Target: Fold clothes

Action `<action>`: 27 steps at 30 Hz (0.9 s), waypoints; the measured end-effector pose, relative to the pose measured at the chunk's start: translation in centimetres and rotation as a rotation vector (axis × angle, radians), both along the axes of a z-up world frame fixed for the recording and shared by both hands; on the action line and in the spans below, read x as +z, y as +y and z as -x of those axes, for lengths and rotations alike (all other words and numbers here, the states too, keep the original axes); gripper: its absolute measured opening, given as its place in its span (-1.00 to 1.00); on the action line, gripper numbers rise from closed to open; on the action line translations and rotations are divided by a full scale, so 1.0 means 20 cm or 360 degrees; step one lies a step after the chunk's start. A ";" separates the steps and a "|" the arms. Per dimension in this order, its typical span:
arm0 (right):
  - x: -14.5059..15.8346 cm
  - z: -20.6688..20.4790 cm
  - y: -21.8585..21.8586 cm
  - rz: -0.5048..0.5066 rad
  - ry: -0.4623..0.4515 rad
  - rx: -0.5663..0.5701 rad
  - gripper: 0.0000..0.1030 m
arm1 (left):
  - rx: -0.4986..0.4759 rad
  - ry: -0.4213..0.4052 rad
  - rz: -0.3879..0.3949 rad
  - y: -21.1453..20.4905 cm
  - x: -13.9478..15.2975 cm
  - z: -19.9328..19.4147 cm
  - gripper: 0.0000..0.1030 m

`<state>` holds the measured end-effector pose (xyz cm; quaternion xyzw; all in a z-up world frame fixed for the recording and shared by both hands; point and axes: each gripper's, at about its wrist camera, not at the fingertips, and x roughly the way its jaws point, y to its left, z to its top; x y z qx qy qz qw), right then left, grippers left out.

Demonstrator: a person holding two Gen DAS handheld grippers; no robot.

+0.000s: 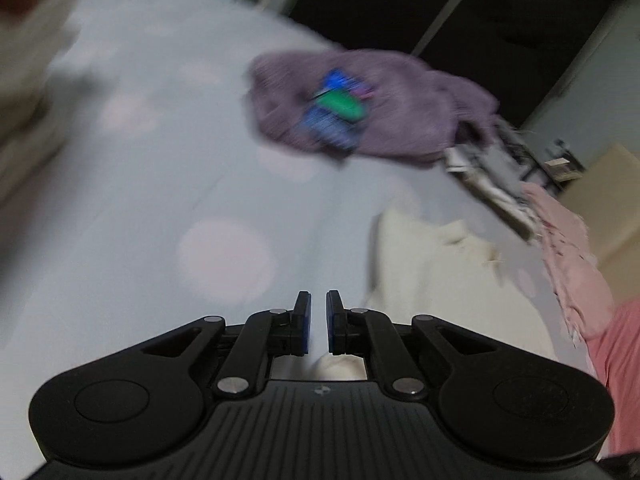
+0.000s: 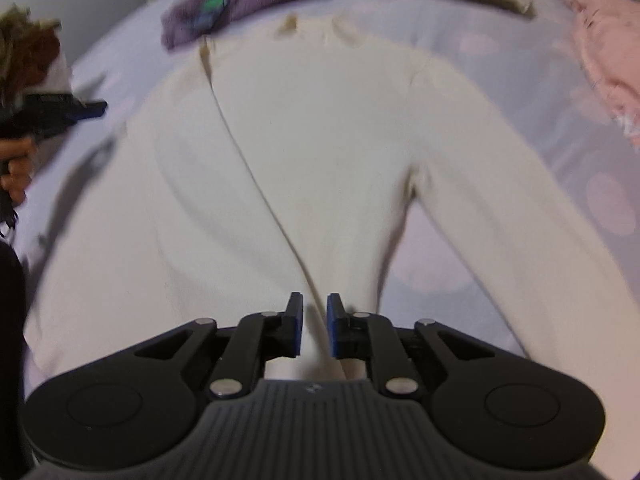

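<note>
Cream trousers lie spread on the bed, waist at the far end and legs running toward me. A long fold line runs down them to my right gripper. Its jaws stand slightly apart right over that fold, and the pads do not visibly press the cloth. My left gripper is shut with nothing in it and hovers over the sheet, left of the trousers' edge. It also shows in the right wrist view as the left gripper at the far left, held by a hand.
The bed sheet is pale blue with pink dots. A crumpled purple garment with a blue and green print lies at the far side. A grey-white cloth and a pink garment lie to the right. Dark wardrobe doors stand behind.
</note>
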<state>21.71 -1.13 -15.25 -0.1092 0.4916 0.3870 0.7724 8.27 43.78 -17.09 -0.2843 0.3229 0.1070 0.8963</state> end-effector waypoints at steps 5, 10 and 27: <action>0.05 0.15 0.13 -0.0074 -0.0073 -0.0013 -0.65 | -0.0263 -0.0094 0.0022 -0.16 0.01 -0.18 -0.76; -0.05 0.26 0.26 0.0031 0.0013 -0.0195 -0.59 | -0.0233 0.0065 -0.0009 -0.21 -0.13 -0.34 -0.76; -0.02 0.43 -0.34 0.0074 0.0220 -0.0806 -0.27 | -0.0119 0.0064 0.0095 -0.29 -0.07 -0.15 -0.81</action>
